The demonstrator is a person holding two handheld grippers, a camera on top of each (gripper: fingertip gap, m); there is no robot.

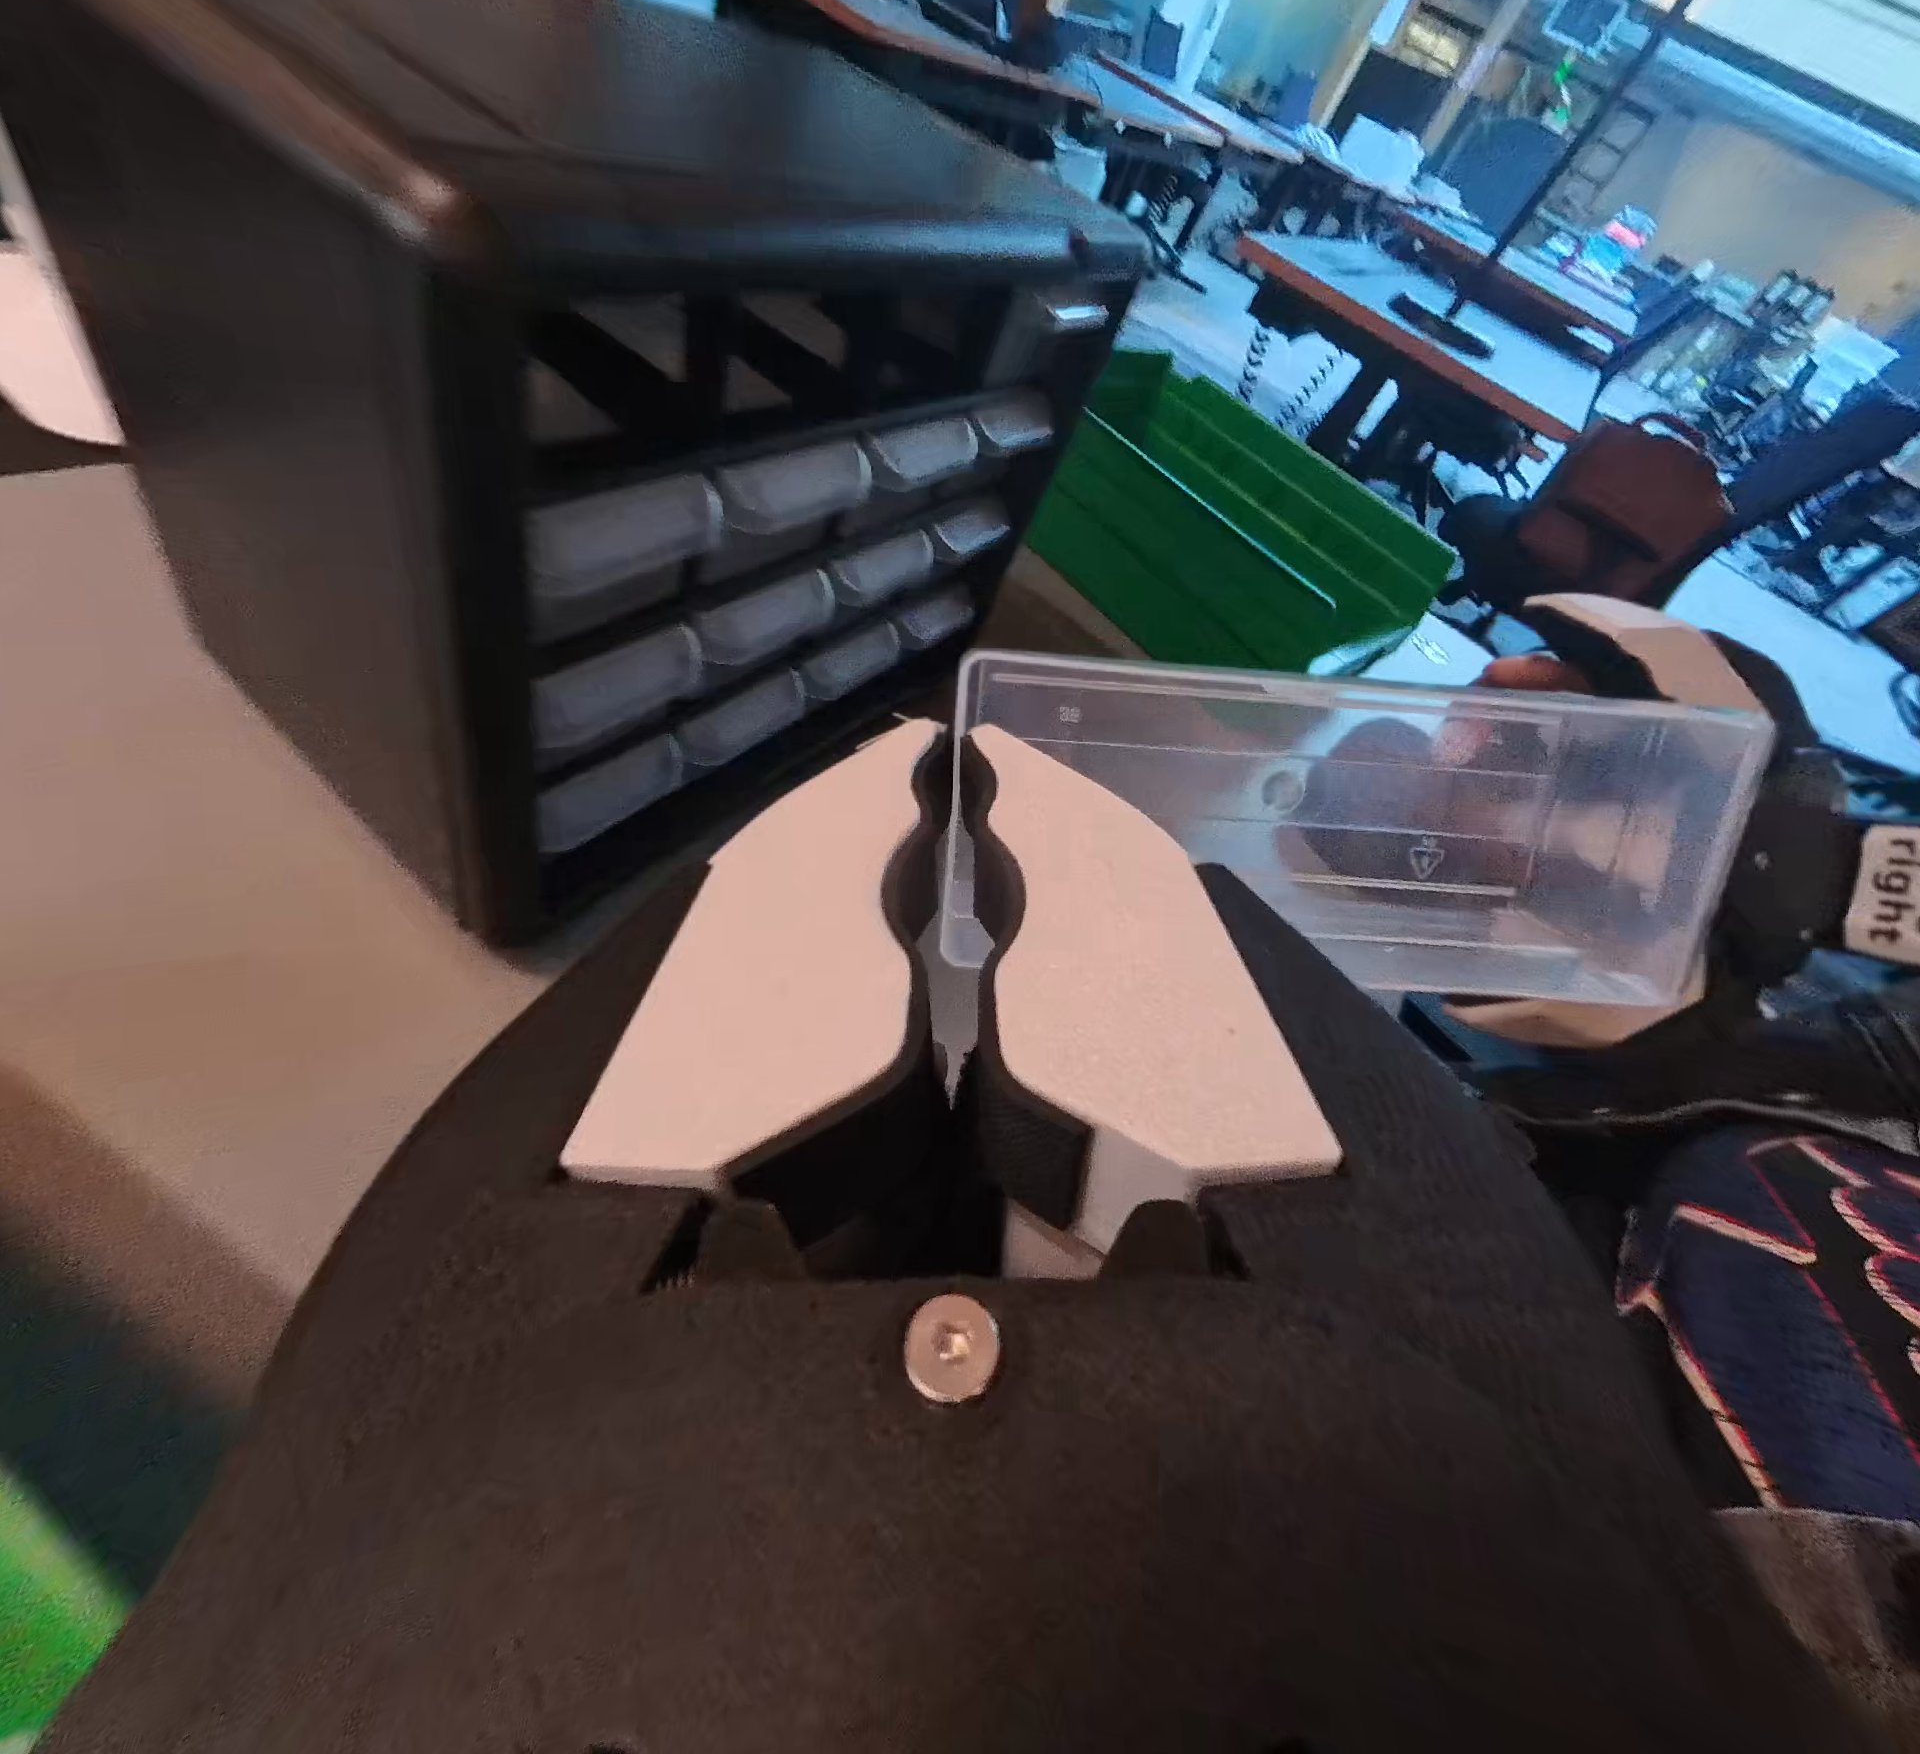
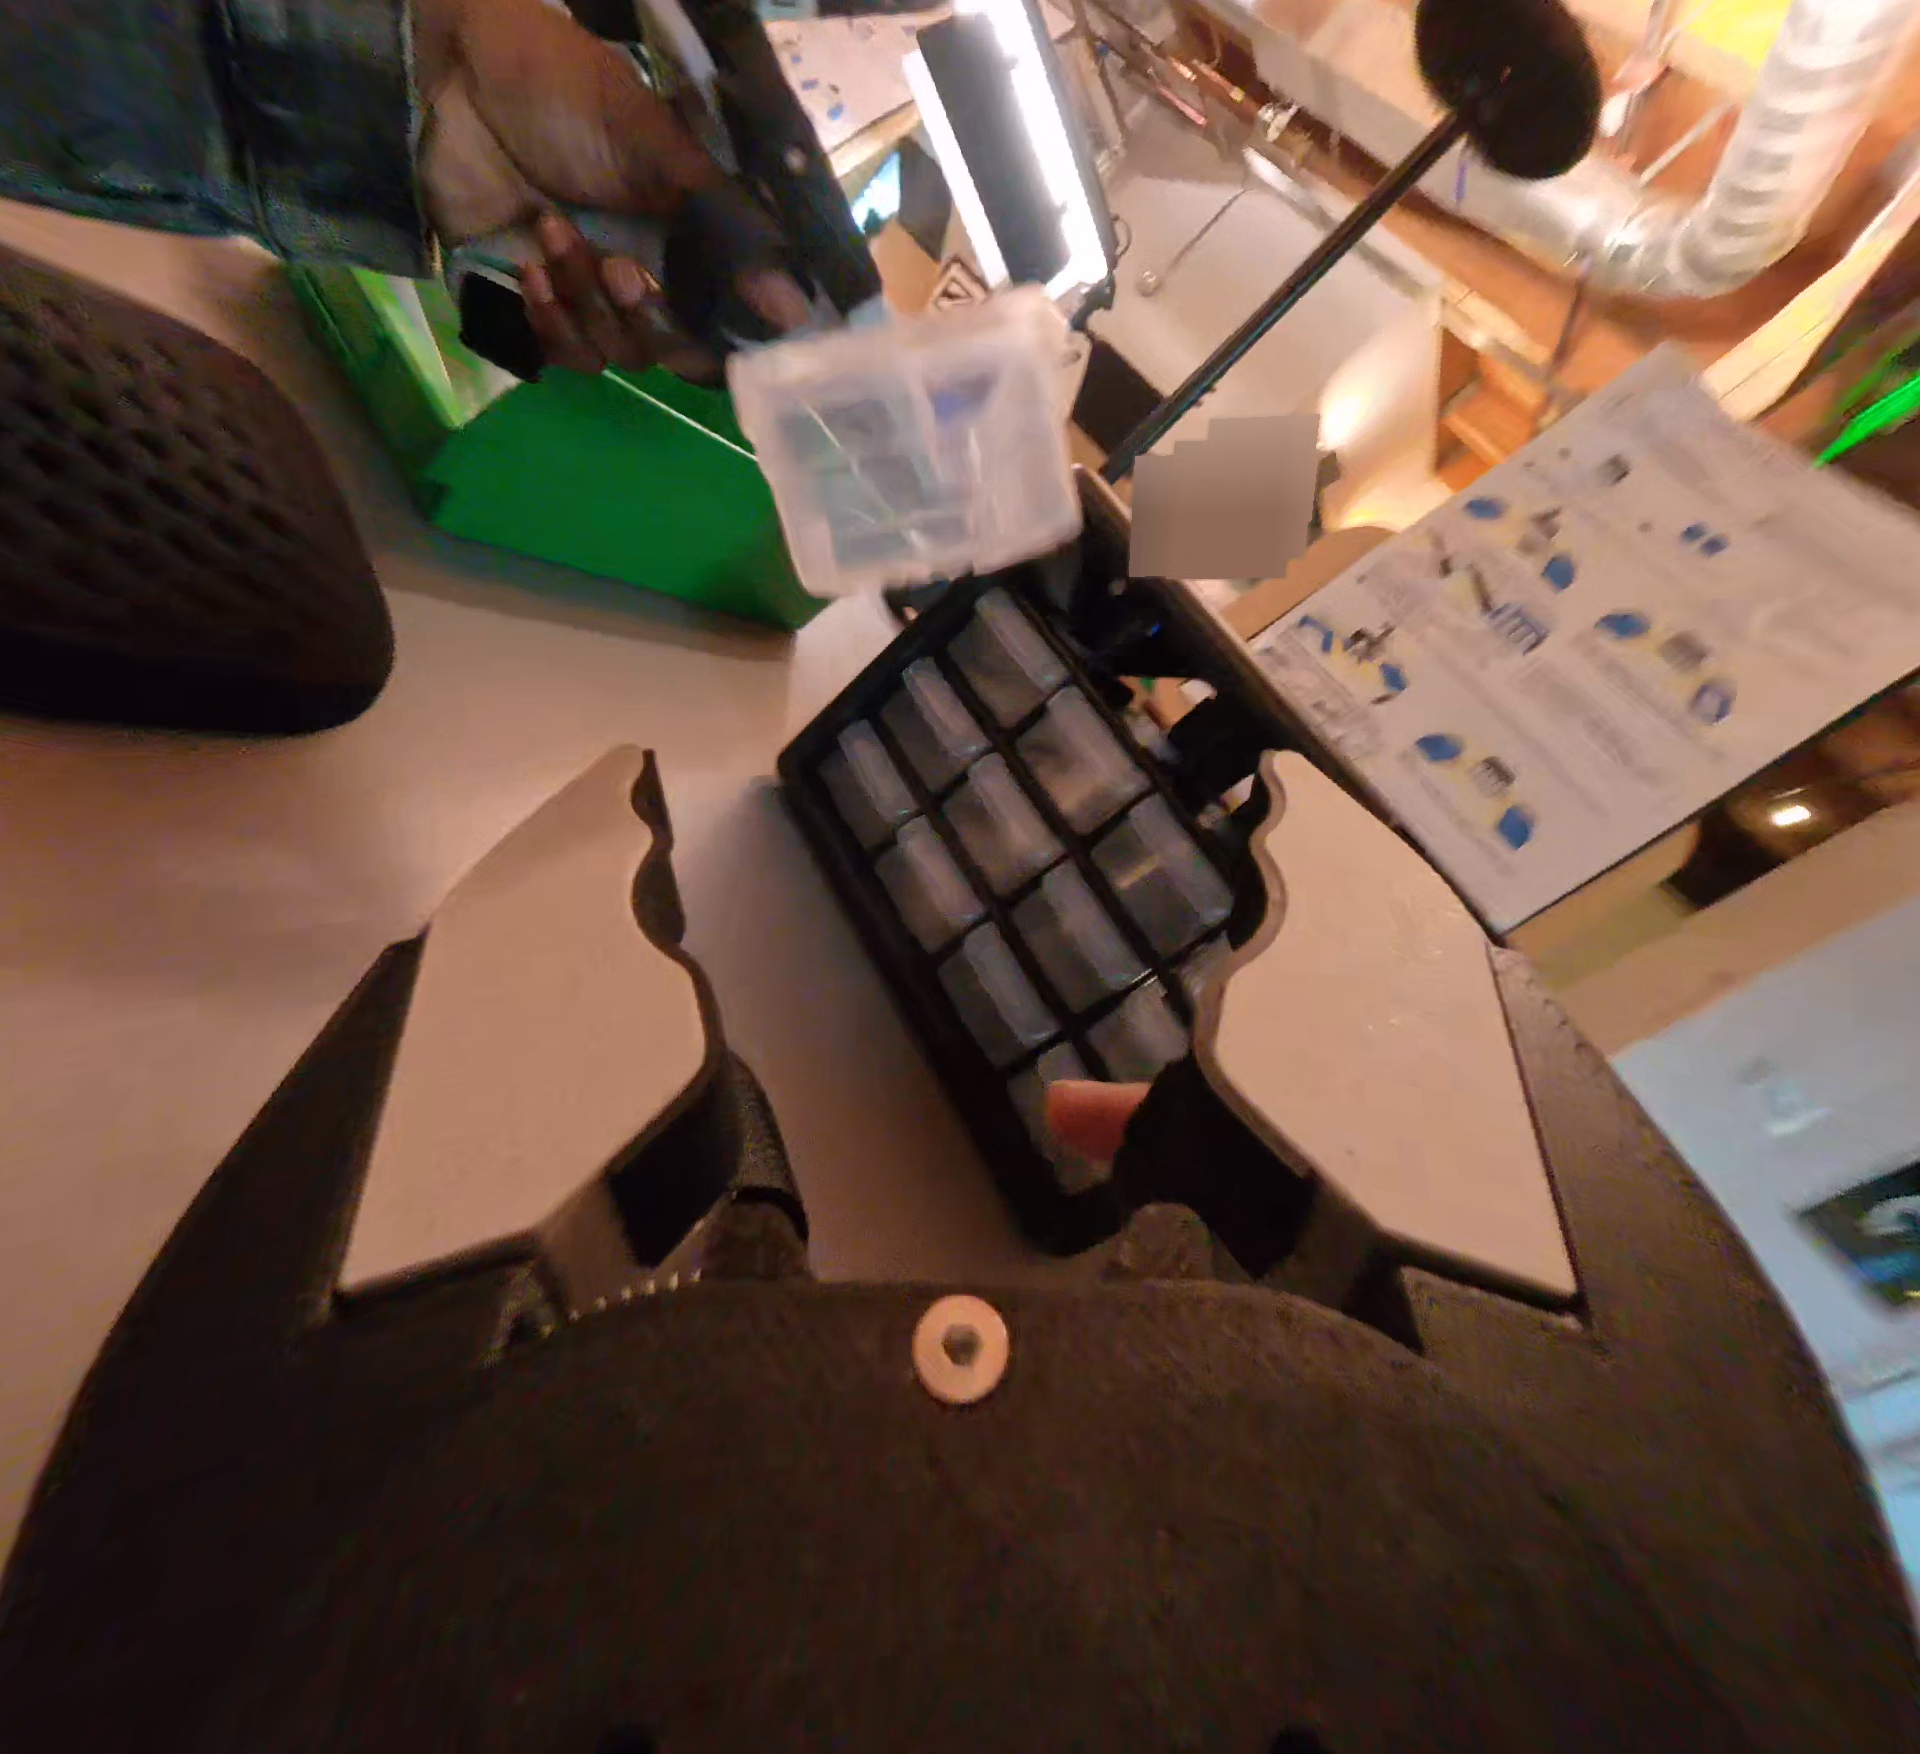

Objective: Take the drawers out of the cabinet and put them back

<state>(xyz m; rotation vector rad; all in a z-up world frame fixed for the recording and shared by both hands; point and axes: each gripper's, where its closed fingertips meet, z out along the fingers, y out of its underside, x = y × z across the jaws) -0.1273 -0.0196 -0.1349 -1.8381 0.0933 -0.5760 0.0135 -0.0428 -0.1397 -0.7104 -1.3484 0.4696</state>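
Left gripper [image 1: 954, 748]: fingers pressed together on the thin end wall of a clear plastic drawer [image 1: 1371, 821], which juts out to the right, held up in the air in front of the cabinet [image 1: 582, 416]. Right gripper [image 2: 956, 769]: fingers spread wide, nothing between them; seen from the left wrist camera it sits just behind the drawer's far end [image 1: 1704, 769], contact unclear.

Drawer: see-through, oblong, moulded ribs on its wall, looks empty. From the right wrist camera it shows as a blurred clear box [image 2: 904, 447] above the cabinet front [image 2: 1018, 894].

Cabinet: black, small clear drawers in rows. Three lower rows filled; three open slots show in the top row, with one drawer front at the right end.

Surface: pale tabletop [image 1: 156, 769]. Room: large workshop hall, long tables [image 1: 1455, 322] with dark frames, chairs, bright windows; ducts and wood beams overhead in the right wrist view.

Around: green bins [image 1: 1226, 520] just right of the cabinet; an illustrated paper sheet [image 2: 1558, 655] propped behind it; a dark meshed object [image 2: 156, 509] on the table at left. A hand [image 2: 561, 146] in a grey sleeve grips the left tool.
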